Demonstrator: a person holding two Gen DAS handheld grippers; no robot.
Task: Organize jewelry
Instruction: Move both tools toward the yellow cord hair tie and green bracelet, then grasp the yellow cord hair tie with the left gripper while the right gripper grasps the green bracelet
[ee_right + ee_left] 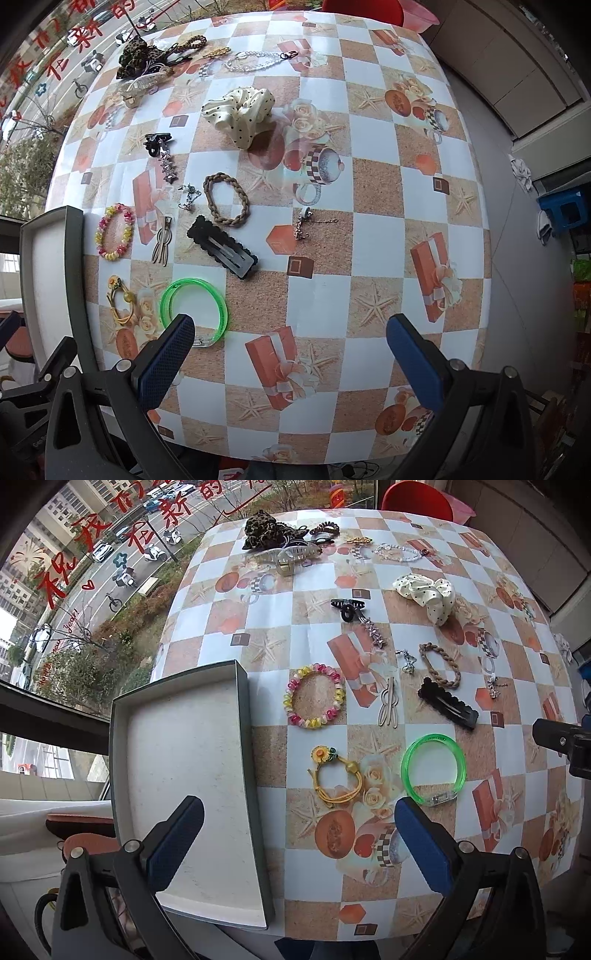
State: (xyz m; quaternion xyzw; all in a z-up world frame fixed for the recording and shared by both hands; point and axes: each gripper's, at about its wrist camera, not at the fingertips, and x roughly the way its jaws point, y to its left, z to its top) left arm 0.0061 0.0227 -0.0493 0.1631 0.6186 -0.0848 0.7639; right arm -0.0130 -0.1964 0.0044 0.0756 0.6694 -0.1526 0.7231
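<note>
An open grey box [184, 775] with a white floor lies empty at the table's left edge; its rim also shows in the right wrist view [74, 266]. Right of it lie a pink-yellow bead bracelet [315, 696], a yellow flower hair tie [334, 775] and a green bangle [433, 770], the bangle also in the right wrist view [194, 306]. My left gripper [299, 812] is open and empty above the box's right wall and the yellow tie. My right gripper [290, 334] is open and empty, its left finger [166, 358] just over the bangle's near edge.
Further back lie a black snap clip [221, 249], a braided brown tie [226, 205], a polka-dot scrunchie [242, 110], a black claw clip [347, 607], a silver hair clip [388, 707], small chains, and a pile of hair accessories [280, 539] at the far edge. Window on the left.
</note>
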